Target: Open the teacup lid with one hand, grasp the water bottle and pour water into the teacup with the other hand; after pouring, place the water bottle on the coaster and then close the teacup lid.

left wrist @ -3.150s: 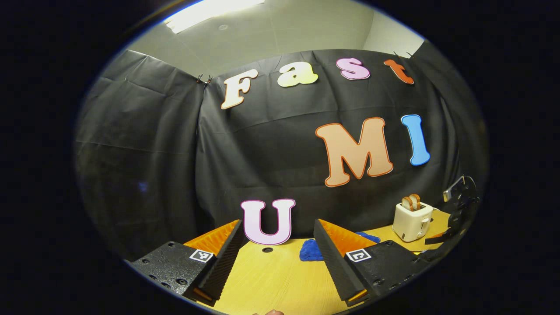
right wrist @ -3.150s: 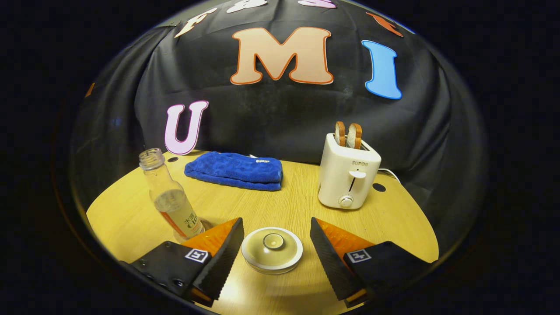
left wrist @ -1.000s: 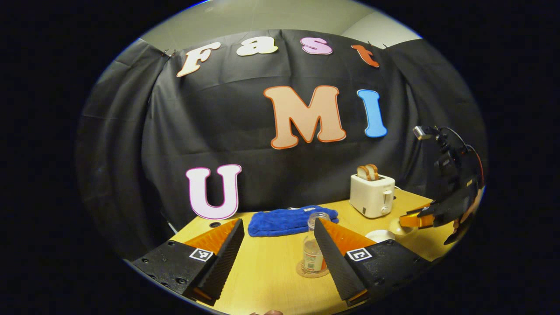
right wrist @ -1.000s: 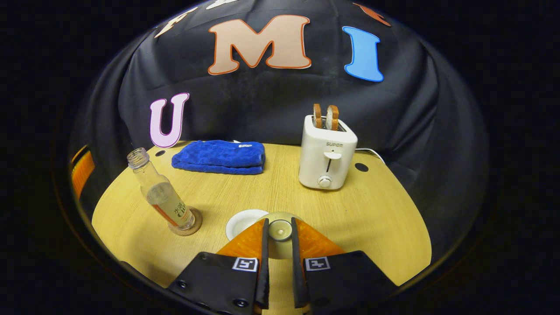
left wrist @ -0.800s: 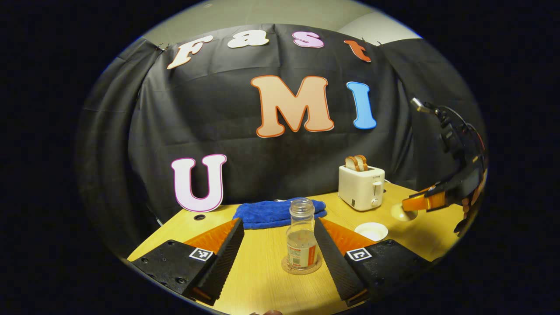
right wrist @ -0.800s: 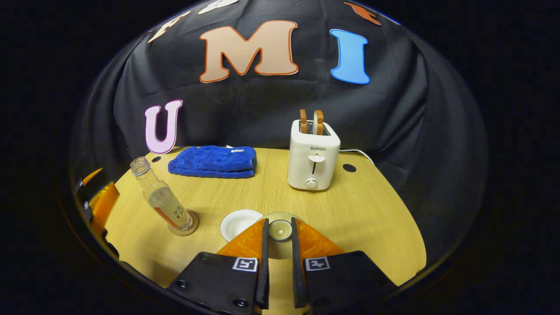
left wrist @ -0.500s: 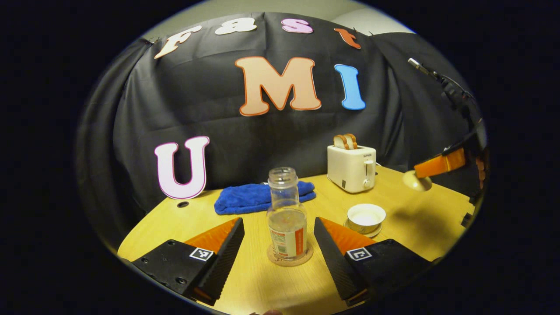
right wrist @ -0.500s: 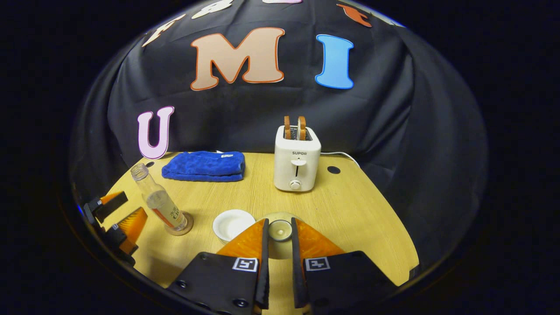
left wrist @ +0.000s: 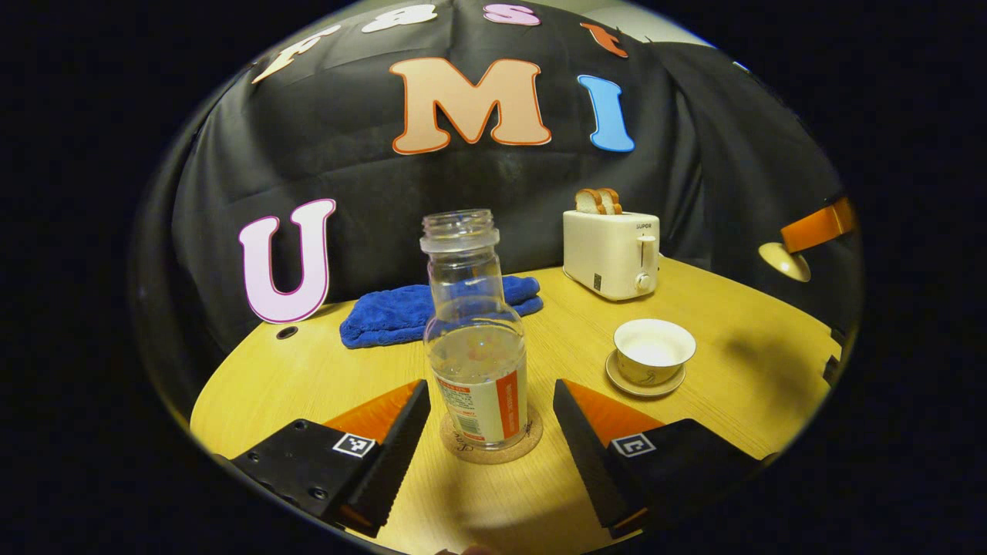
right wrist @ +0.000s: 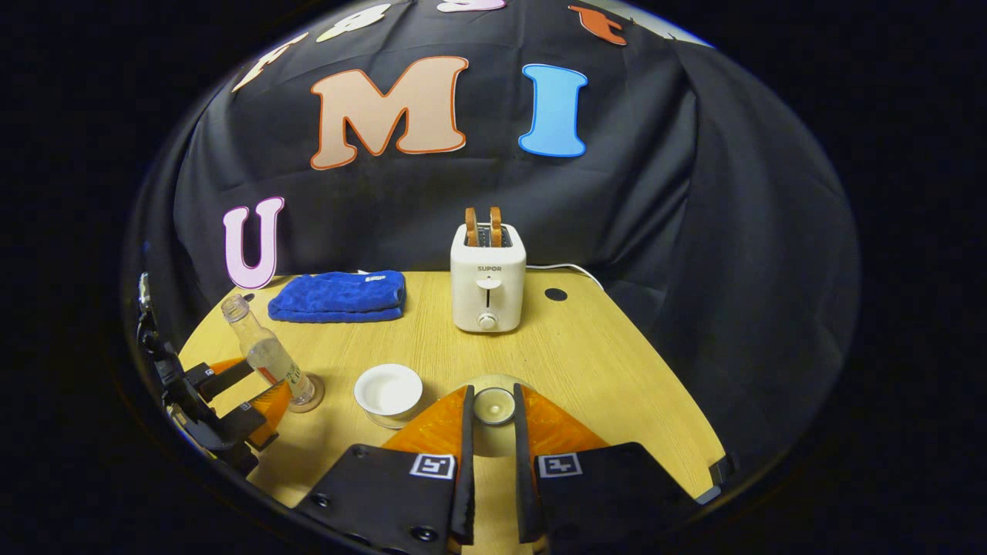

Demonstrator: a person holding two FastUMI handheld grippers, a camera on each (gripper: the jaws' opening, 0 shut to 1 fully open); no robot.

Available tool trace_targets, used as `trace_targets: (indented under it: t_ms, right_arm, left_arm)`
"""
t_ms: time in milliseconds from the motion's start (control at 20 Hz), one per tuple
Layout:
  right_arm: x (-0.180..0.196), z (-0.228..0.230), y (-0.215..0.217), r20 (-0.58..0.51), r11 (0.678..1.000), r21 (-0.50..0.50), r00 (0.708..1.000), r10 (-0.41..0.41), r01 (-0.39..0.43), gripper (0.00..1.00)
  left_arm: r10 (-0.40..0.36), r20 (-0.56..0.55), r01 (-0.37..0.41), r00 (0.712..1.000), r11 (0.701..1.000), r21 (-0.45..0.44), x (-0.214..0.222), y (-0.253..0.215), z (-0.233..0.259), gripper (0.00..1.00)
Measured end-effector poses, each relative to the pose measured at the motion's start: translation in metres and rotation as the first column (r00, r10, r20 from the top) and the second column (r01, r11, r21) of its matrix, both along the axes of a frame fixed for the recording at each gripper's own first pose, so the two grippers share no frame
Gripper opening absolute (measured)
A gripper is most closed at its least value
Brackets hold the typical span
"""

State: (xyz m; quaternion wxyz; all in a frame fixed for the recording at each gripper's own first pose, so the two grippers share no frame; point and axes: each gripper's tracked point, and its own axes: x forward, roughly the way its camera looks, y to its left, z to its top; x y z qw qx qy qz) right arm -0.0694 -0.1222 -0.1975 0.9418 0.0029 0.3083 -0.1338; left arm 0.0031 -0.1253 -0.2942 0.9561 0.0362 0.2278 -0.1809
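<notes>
Both fingers of the right gripper (right wrist: 491,420) pinch the lid (right wrist: 493,404), held off the teacup (right wrist: 388,393). Spread left gripper (left wrist: 491,412) flanks the bottle (left wrist: 475,347), upright on its coaster (left wrist: 491,447).

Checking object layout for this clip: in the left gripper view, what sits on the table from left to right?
Blue towel → water bottle on its coaster → toaster → open teacup → lifted teacup lid.
</notes>
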Motion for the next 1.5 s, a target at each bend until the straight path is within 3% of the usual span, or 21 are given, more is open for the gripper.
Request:
trace_targets:
  t_ms: [500, 600, 650, 900, 1250, 1500]
  right_arm:
    - [-0.013, -0.006, -0.006, -0.003, 1.0, 0.016, 1.0, -0.017, 0.018, 0.22]
    - [-0.012, -0.009, -0.004, 0.003, 1.0, 0.029, 1.0, -0.012, 0.011, 0.22]
    - [-0.011, -0.009, -0.004, 0.006, 0.999, 0.035, 1.0, -0.01, 0.01, 0.22]
    - [-0.011, -0.019, -0.003, 0.016, 0.997, 0.071, 1.0, -0.005, 0.004, 0.25]
    - [-0.009, -0.028, -0.011, 0.032, 0.992, 0.122, 0.999, -0.016, 0.012, 0.22]
    - [-0.012, -0.04, -0.019, 0.03, 0.988, 0.155, 0.999, -0.022, 0.017, 0.25]
  left_arm:
    - [-0.025, -0.018, 0.026, 1.0, 0.997, 0.07, 0.015, -0.004, -0.014, 0.95]
    - [-0.029, -0.011, 0.03, 1.0, 0.994, 0.103, 0.016, -0.001, -0.009, 0.84]
    - [-0.036, -0.021, 0.038, 0.999, 0.992, 0.116, 0.015, -0.002, -0.011, 0.74]
    - [-0.085, -0.026, 0.089, 0.996, 0.968, 0.234, 0.018, -0.005, -0.004, 0.71]
    - [-0.176, -0.044, 0.178, 0.983, 0.886, 0.429, 0.026, -0.012, 0.007, 0.7]
    - [-0.247, -0.078, 0.244, 0.966, 0.77, 0.59, 0.029, -0.008, 0.005, 0.7]
